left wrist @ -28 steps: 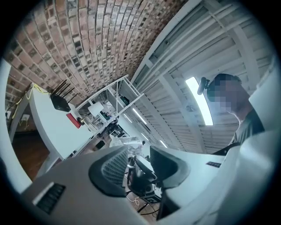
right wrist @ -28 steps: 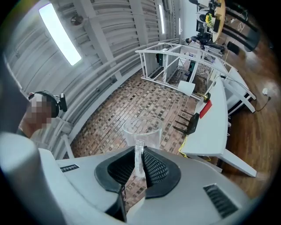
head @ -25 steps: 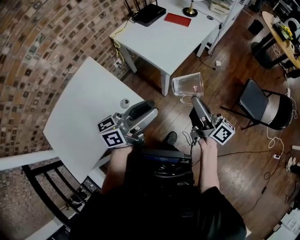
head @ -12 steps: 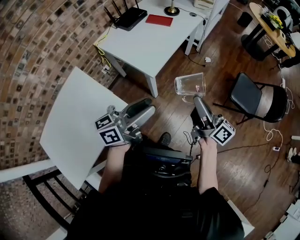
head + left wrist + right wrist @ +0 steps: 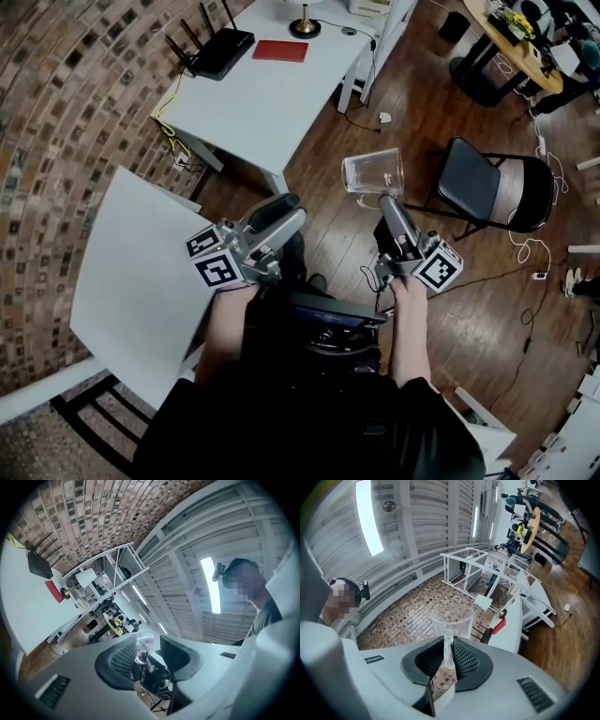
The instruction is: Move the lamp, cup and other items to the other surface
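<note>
The cup (image 5: 373, 172) hung in mid-air over the wood floor (image 5: 487, 291), between the two desks. Its clear handle was pinched in the narrow fingers of my right gripper (image 5: 387, 202). My left gripper (image 5: 281, 214) had its fingers wide, with nothing in them. I judged the job partway done: the lamp (image 5: 303, 21), router (image 5: 210, 52) and red book (image 5: 280, 51) stood on the far desk (image 5: 253, 103), while the near desk (image 5: 141, 272) looked bare. The head view cut off the lamp's shade, and my arm hid part of the near desk.
</note>
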`<act>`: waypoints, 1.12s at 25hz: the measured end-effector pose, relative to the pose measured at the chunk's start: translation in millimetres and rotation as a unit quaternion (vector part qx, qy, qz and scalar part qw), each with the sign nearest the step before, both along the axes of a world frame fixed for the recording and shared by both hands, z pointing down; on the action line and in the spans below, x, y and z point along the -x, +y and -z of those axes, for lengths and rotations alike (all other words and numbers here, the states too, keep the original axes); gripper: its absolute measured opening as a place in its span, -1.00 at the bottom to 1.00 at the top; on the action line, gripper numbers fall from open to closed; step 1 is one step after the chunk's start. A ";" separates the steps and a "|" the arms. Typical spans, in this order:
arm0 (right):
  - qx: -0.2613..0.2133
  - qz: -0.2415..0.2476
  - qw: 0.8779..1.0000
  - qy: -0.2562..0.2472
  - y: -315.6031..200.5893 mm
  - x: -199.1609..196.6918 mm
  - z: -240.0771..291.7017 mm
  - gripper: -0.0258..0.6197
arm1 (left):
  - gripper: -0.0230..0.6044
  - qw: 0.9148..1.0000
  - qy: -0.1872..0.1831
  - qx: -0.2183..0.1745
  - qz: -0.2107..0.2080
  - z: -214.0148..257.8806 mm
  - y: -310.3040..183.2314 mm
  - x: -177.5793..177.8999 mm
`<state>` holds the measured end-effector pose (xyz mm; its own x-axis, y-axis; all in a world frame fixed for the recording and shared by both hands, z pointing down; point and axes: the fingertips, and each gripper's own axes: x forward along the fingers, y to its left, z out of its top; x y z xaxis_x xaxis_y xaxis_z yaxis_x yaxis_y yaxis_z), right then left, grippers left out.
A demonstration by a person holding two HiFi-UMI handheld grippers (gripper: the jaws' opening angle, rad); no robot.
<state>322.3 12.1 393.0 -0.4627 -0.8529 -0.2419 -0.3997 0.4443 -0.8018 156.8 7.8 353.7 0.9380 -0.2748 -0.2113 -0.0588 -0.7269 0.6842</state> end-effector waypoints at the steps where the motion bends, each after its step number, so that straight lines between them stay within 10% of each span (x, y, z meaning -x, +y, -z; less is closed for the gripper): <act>1: 0.002 -0.005 1.000 0.004 -8.3 -2.2 0.7 -0.72 | -0.44 1.000 0.004 0.001 -0.004 0.4 -10.9 -2.8; 28: 0.034 -0.044 0.998 0.042 -191.8 11.7 6.8 -0.73 | -0.44 0.997 0.049 0.032 -0.056 -6.3 -216.6 -3.5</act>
